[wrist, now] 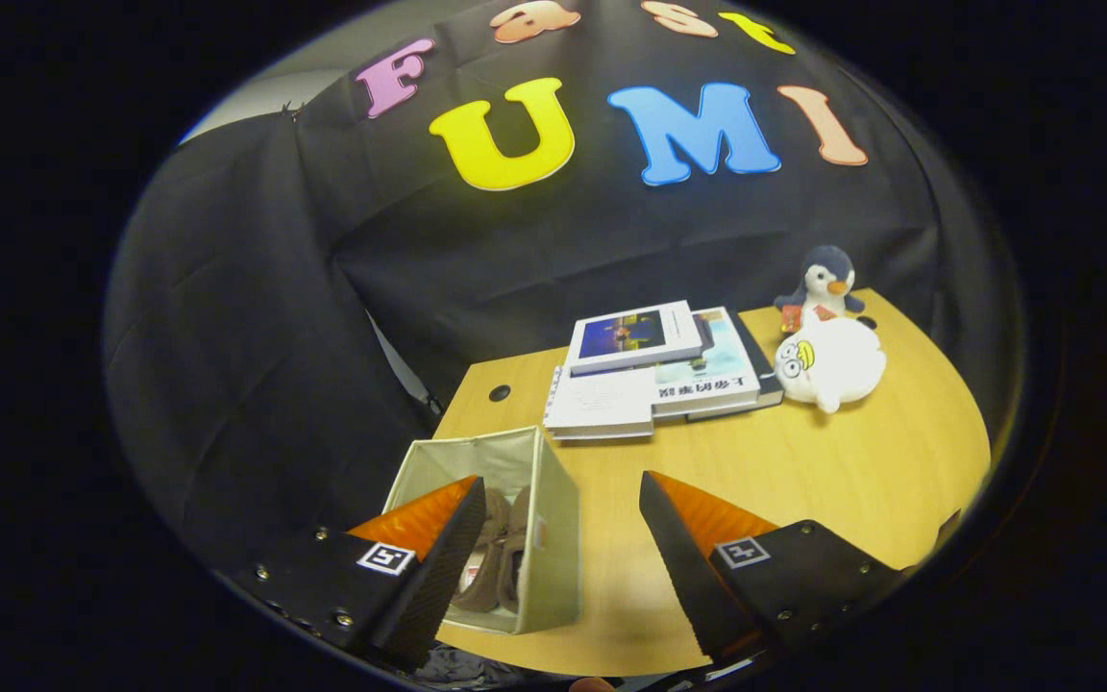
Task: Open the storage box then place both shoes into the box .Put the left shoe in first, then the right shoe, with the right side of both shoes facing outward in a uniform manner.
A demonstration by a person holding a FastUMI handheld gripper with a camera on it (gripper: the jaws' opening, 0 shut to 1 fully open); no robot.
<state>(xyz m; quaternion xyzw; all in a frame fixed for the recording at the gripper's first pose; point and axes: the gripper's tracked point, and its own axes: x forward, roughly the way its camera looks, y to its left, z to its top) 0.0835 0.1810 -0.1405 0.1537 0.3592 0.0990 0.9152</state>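
Hovering my spread, empty claw [561,538] over the surface [803,471], I see both shoes [501,553] inside the open storage box [553,509] at eight o'clock; I'd lift away straight, avoiding its rim.

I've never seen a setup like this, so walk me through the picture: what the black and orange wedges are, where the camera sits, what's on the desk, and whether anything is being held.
The two black wedges with orange backs are the fingers of a handheld gripper; a person carries it, no robot arm. The camera rides on it and looks forward along the fingers, hence the rounded fisheye look. The fingers stand apart and hold nothing. They hover above a wooden table. By the left finger stands an open beige storage box with two brown shoes already inside, side by side. Beyond the fingers lies a stack of books, and beside it a penguin toy behind a white plush toy. The black cloth behind is the booth wall.
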